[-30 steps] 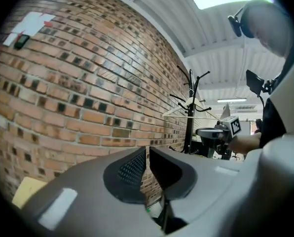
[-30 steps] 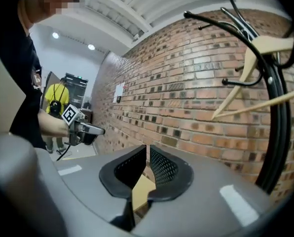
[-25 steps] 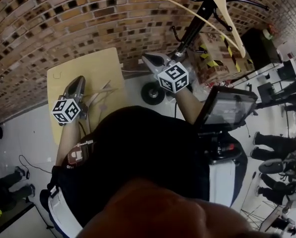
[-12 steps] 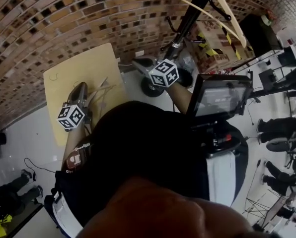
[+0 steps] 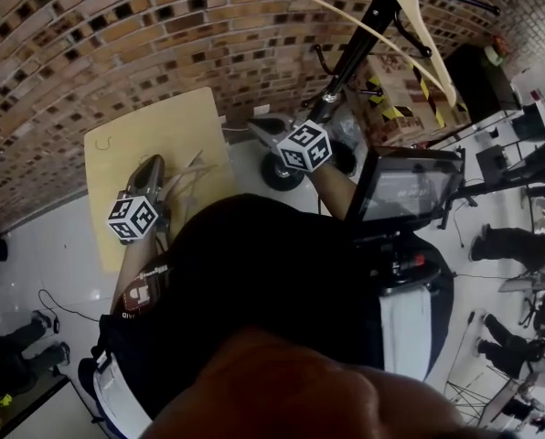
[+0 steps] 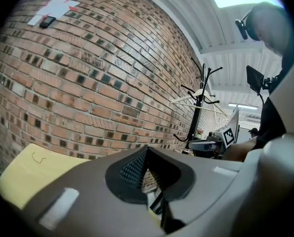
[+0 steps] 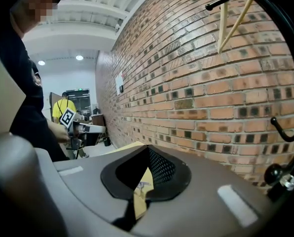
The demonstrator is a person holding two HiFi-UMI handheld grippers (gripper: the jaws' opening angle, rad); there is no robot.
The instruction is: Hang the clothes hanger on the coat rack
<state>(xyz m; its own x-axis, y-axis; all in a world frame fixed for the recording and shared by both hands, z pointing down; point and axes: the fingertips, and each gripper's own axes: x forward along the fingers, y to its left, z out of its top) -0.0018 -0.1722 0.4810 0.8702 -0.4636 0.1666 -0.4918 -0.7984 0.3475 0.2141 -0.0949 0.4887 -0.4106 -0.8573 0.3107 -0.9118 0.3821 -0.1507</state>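
Note:
A pale wooden clothes hanger [image 5: 410, 35] hangs from a hook high on the black coat rack [image 5: 355, 53]; it also shows far off in the left gripper view [image 6: 199, 97]. Below the rack's pole, my right gripper [image 5: 259, 126] is shut and empty, clear of the hanger. Its own view has the jaws [image 7: 147, 149] closed, with the hanger's bars [image 7: 221, 19] overhead. My left gripper [image 5: 149, 167] is shut and empty over the yellow table [image 5: 154, 126], and its jaws [image 6: 146, 149] meet with nothing between them.
A brick wall [image 5: 117, 44] runs behind the table and rack. Thin pale sticks [image 5: 188, 167] lie on the table by the left gripper. The rack's round base [image 5: 282, 172], a taped cardboard box [image 5: 391, 90] and a screen [image 5: 410, 186] stand at the right. People [image 5: 506, 245] are on the floor.
Both grippers have sunk, the right one more, drawing down and away from the rack's upper hooks. The hanger stays on the rack.

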